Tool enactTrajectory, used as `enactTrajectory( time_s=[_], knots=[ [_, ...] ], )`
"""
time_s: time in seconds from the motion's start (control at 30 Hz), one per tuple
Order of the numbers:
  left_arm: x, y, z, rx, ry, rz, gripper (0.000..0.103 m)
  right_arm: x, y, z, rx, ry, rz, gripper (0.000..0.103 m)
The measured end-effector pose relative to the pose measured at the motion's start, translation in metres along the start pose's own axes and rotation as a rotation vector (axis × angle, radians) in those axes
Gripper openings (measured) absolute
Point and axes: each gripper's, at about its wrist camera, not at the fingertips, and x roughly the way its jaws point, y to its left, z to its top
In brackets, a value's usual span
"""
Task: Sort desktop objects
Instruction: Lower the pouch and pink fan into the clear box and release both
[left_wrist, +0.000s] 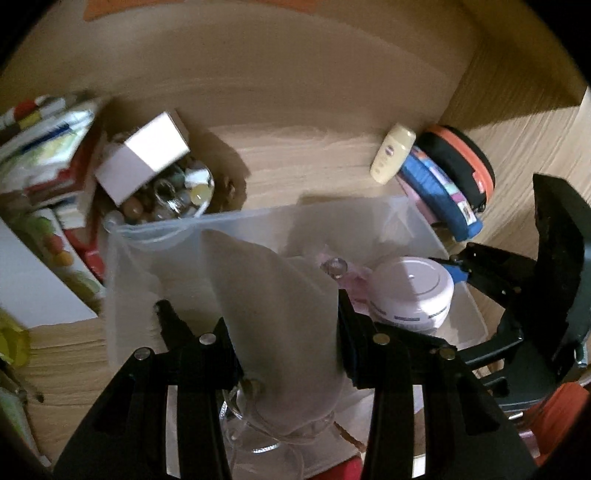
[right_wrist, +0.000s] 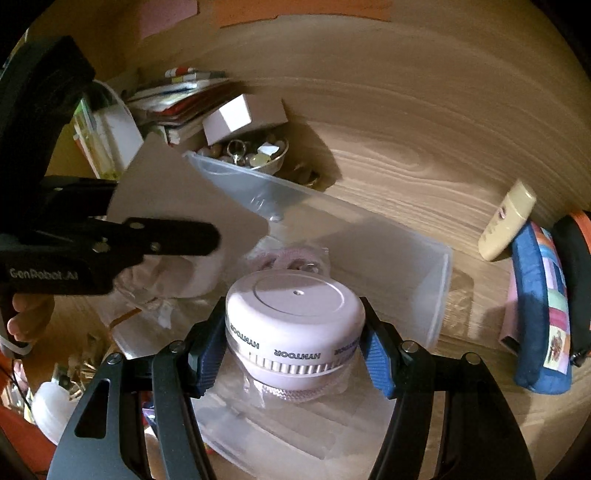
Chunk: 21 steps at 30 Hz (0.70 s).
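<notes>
Over the clear bin (right_wrist: 439, 273), my right hand-held gripper (right_wrist: 295, 354) clamps the white jar (right_wrist: 295, 314); left hand-held gripper (left_wrist: 284, 343) pinches a cloth pouch (left_wrist: 273, 295). I should lower both gently before releasing.

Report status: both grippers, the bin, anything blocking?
Right gripper shut on white round device, over clear bin. Left gripper shut on grey pouch. Nothing blocking.

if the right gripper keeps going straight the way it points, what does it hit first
Probably the floor of the clear bin. The right gripper is clamped on the white round device just above it, so the device's underside would likely land first. Depth is hard to judge.
</notes>
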Motion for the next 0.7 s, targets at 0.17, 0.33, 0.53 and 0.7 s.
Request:
enactTrajectory(
  time_s=[0.17,0.33,0.53,0.7],
  knots=[
    [0.006,0.0,-0.001,-0.002,0.021,0.003,0.041,0.009,0.002,-0.002,-0.009,0.026,-0.012,0.061],
    [0.003,0.0,-0.001,-0.005,0.032,0.003,0.043,0.006,0.006,-0.002,-0.032,0.032,-0.043,0.063],
    [-0.012,0.002,-0.003,-0.018,-0.008,0.004,0.055,-0.006,0.017,-0.002,-0.07,0.0,-0.095,0.076],
    [-0.033,0.0,-0.005,-0.016,-0.063,0.024,0.069,-0.024,0.02,-0.004,-0.072,-0.035,-0.122,0.078]
  ],
)
